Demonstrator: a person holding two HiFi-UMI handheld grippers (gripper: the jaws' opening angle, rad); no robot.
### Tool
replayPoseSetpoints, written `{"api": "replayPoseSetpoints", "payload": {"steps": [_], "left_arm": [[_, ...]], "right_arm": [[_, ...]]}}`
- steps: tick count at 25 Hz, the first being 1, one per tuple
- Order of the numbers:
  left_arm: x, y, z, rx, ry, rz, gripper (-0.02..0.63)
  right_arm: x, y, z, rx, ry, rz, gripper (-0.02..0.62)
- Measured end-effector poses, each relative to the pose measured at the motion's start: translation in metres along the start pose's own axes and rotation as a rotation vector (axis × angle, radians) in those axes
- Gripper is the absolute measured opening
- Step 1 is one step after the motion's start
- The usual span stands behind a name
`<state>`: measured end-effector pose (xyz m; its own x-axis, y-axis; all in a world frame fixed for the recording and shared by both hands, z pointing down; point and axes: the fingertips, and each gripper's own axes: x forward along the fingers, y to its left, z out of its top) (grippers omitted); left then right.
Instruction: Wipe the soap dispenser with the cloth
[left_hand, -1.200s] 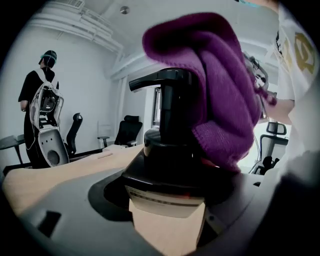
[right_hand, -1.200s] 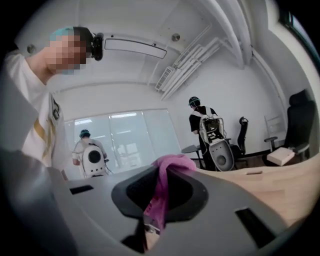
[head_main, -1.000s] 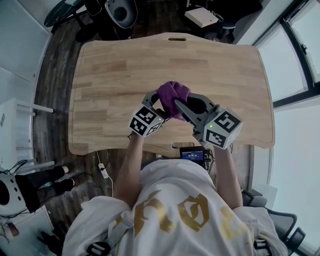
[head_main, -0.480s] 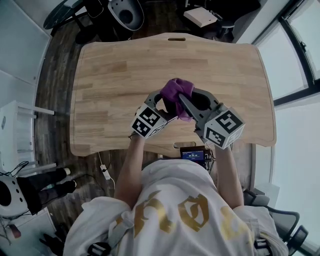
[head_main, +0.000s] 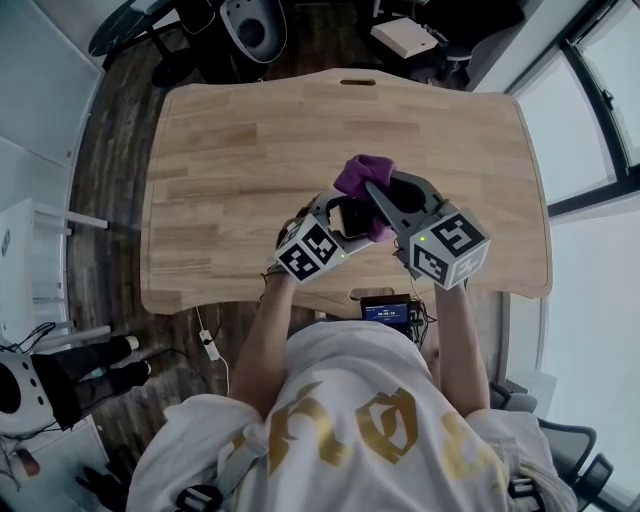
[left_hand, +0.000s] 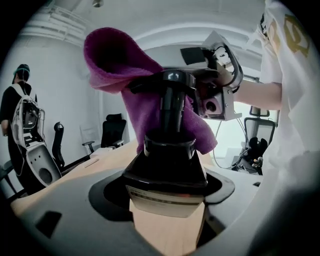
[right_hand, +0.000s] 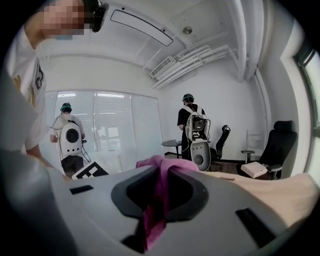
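Plainly, left tongs (left_hand: 165, 177) grip dispenser (left_hand: 170, 145); right tongs (right_hand: 159, 180), cloth (left_hand: 115, 55); label (left_hand: 165, 199) unreadable.

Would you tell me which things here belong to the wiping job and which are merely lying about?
In the job:
soap dispenser, clamped in the left gripper
purple cloth, pinched in the right gripper and draped over its top

Lying about:
white box on the floor
office chair
small screen at the table edge
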<state>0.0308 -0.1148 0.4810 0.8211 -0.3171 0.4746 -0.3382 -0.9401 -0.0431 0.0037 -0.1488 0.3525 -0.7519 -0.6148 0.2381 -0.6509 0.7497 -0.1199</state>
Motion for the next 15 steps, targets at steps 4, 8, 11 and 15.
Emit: {"api": "replayPoseSetpoints", "payload": {"steps": [4,8,11,15], "left_arm": [[0.002,-0.007,0.005,0.008,-0.022,-0.036,0.371],[-0.007,-0.01,0.011,0.013,-0.069,-0.08,0.371],[-0.011,-0.015,0.017,0.022,-0.095,-0.12,0.371],[-0.008,-0.016,0.01,0.053,-0.054,-0.127,0.371]], "right_arm": [[0.004,-0.003,0.0,0.056,-0.026,0.026,0.035],[0.004,-0.008,-0.004,0.25,-0.08,0.105,0.035],[0.004,-0.007,-0.007,0.349,-0.104,0.169,0.035],[0.007,-0.01,-0.012,0.351,-0.074,0.157,0.035]]}}
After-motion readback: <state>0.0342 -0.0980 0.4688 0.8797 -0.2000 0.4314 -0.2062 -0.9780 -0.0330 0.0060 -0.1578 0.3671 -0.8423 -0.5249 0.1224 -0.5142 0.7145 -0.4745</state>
